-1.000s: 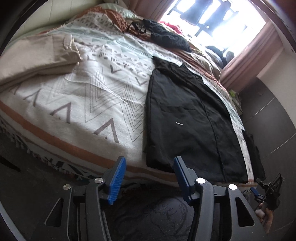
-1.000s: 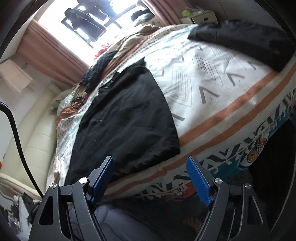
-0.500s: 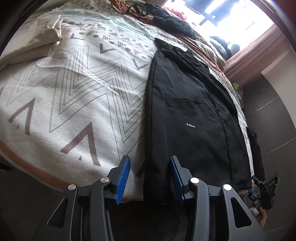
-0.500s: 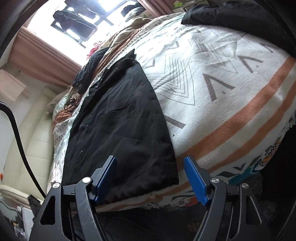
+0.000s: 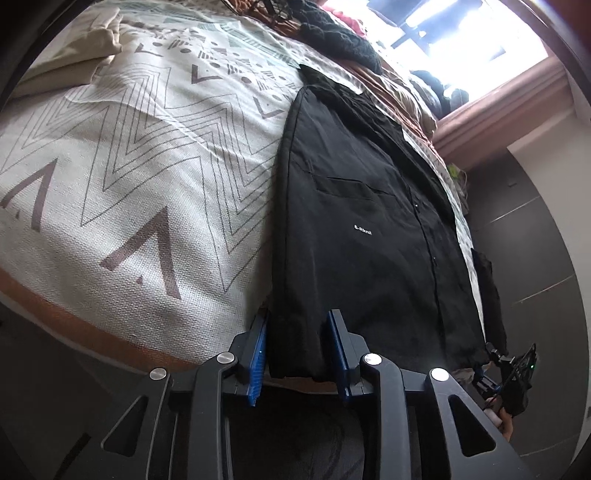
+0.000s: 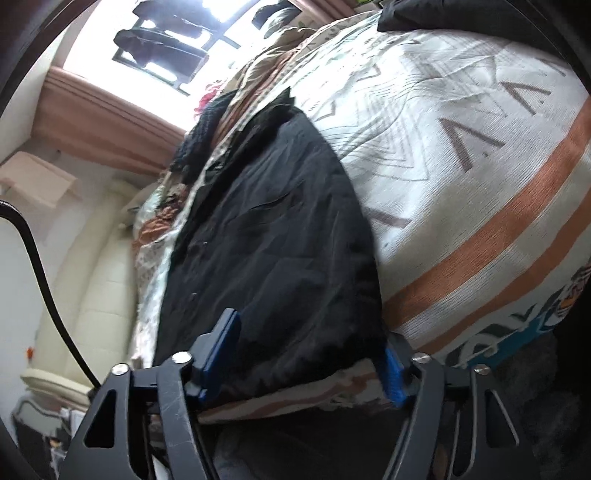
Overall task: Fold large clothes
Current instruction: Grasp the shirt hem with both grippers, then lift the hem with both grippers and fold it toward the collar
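Left wrist view: black jacket [image 5: 369, 221] flat at bed [image 5: 129, 184] near edge | my left hand-held gripper [image 5: 299, 354] closing, hem corner between, pads not pressing | my right hand-held gripper [image 6: 310, 358] closing, straddles other corner, wider.

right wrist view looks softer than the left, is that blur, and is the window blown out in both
Right wrist view: yes, motion smear on the blanket and shirt hem; window overexposed. Left wrist view: sharper, the shirt's small logo is crisp; window also blown out. Both bend straight edges, fisheye.
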### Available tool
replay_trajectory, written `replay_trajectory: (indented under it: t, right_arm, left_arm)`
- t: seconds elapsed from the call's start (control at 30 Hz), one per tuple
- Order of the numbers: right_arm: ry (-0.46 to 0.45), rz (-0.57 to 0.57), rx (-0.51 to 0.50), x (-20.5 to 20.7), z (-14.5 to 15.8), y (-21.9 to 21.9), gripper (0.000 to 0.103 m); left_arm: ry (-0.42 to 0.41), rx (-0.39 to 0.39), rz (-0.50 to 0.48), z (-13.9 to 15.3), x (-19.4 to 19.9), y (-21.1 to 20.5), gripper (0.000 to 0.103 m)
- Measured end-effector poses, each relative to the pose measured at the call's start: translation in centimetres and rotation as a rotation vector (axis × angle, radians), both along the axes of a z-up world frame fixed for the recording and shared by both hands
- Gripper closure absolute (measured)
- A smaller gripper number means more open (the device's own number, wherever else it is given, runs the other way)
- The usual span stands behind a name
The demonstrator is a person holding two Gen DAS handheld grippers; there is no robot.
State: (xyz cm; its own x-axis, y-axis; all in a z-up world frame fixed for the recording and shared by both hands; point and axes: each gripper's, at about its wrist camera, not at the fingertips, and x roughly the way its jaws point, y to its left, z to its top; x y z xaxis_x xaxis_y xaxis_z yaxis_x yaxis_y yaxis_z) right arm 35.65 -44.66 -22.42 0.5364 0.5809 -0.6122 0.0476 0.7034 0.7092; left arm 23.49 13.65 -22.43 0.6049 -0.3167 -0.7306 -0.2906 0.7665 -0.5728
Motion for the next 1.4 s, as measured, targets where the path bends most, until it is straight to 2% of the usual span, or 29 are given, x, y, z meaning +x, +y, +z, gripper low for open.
replay_trajectory:
  t: [0.07,0.2,0.23,0.3,0.37,0.47,1.03,1.4]
  right_arm:
    - [0.009,-0.023,-0.009,0.0,-0.4,-0.1,0.043]
    - [0.041,-0.096,0.002,0.6,-1.2,-0.6,0.059]
    - [0.047,-0.104,-0.002,0.8,-1.2,-0.6,0.063]
    - [0.062,-0.108,-0.007,1.2,-1.3,-0.5,0.085]
    - [0.057,-0.103,0.010,1.0,-0.8,-0.2,0.090]
    - [0.006,-0.078,-0.020,0.6,1.4,0.7,0.093]
    - [-0.247,0.036,0.068,-6.6,13.6,2.9,0.094]
    - [-0.384,0.084,0.106,-12.3,19.4,3.4,0.094]
  left_arm:
    - [0.008,0.004,0.010,-0.1,0.4,0.0,0.071]
    - [0.018,0.041,0.022,0.0,1.4,-0.4,0.071]
    - [0.015,0.054,0.022,0.1,1.4,-0.6,0.080]
    - [-0.009,0.047,0.023,0.4,1.2,-0.6,0.086]
    - [-0.035,0.019,0.045,0.7,0.5,-0.2,0.089]
    - [-0.066,0.022,0.065,2.0,-0.3,0.1,0.091]
    - [-0.304,-0.004,0.118,12.8,-9.2,2.1,0.092]
    - [-0.446,-0.020,0.158,17.6,-16.2,3.0,0.092]
